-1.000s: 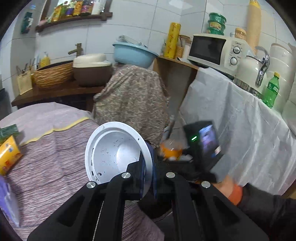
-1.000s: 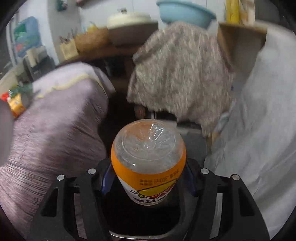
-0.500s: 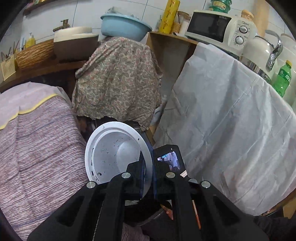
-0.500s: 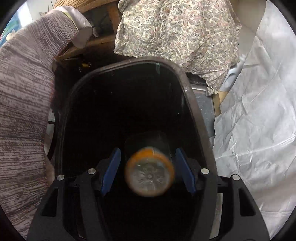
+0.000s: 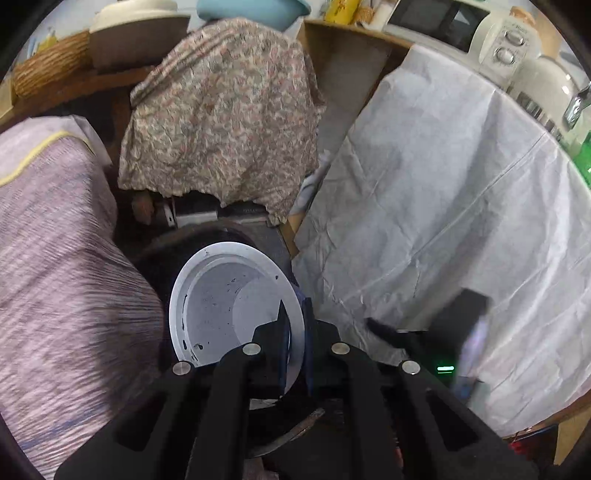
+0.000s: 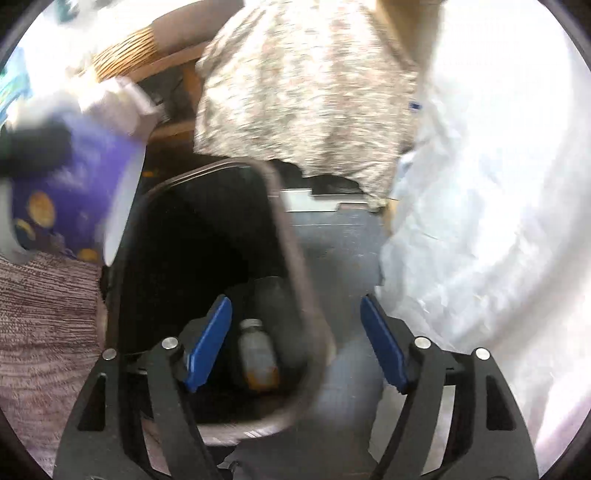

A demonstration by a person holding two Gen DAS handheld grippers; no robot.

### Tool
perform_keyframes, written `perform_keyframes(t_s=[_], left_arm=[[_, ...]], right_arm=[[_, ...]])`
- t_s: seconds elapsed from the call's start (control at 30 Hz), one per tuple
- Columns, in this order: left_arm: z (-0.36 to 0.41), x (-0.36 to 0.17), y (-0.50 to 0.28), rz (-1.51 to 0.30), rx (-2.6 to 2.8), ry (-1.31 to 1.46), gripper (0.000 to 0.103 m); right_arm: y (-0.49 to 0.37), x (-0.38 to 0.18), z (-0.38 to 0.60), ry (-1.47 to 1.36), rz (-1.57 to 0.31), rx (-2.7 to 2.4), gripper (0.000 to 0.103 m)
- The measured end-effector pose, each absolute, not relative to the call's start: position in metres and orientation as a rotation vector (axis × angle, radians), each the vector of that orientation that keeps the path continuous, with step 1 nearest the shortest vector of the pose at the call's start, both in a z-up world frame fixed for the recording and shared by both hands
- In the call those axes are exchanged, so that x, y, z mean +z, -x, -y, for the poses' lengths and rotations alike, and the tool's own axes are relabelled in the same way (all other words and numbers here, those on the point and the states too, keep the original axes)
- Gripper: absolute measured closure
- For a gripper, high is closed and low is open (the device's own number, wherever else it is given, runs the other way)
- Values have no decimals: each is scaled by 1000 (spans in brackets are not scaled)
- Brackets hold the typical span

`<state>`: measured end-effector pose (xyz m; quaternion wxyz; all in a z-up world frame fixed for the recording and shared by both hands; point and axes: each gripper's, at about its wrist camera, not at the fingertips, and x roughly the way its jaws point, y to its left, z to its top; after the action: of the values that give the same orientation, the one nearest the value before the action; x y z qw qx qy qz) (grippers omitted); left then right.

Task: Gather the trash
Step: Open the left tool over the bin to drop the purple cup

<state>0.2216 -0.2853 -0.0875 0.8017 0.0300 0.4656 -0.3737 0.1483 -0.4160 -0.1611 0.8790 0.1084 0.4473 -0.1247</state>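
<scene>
While the right claw hangs over the black bin, its blue pads stand wide apart with nothing pressed between them, having just been opening further. Down past those pads lies the bottle with the orange label, on its side at the bottom of the bin, well clear of both pads and closer to the left one. The bin's rim runs up between the two pads, so the left pad hangs over the dark inside and the right pad over the grey floor beside it. Over to the left of that view, blurred, comes a purple paper cup, and that is the one the left claw has: pressed tight on the rim of the white-lined cup, one finger inside the mouth, the other on the outer wall. The cup is tipped so its open mouth faces the camera, dark specks on its inner wall, and it sits above the bin's dark opening. Around them: a striped mauve cloth to the left, a flowered cloth draped behind the bin, and a white sheet hanging off the worktop on the right, with a microwave up on it.
</scene>
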Motion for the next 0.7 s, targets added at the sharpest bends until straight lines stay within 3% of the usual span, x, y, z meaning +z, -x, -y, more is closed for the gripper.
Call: perform_keyframes(t_s=[0.33,0.4,0.47,0.63,0.7], left_arm=[[322,-137,-226,-1132,-768,-122,93],[324,-145,-227,-1144,-743,-131,80],[325,-150,-226,-1139,-729,-140,41],[320,-141,-220,-1091,-703,-146,19],[316,-132,-216,-1054,-709,-149,14]], right_arm=[[-95,-149,460,-284,-837,-422,25],[-93,-148,462,-268,-833,-447,22],[-88,-147,463,-275,-821,-464,19],[-79,-144,467,-290,-779,-506,16],[-78,-140,470,-291,-760,-521,13]])
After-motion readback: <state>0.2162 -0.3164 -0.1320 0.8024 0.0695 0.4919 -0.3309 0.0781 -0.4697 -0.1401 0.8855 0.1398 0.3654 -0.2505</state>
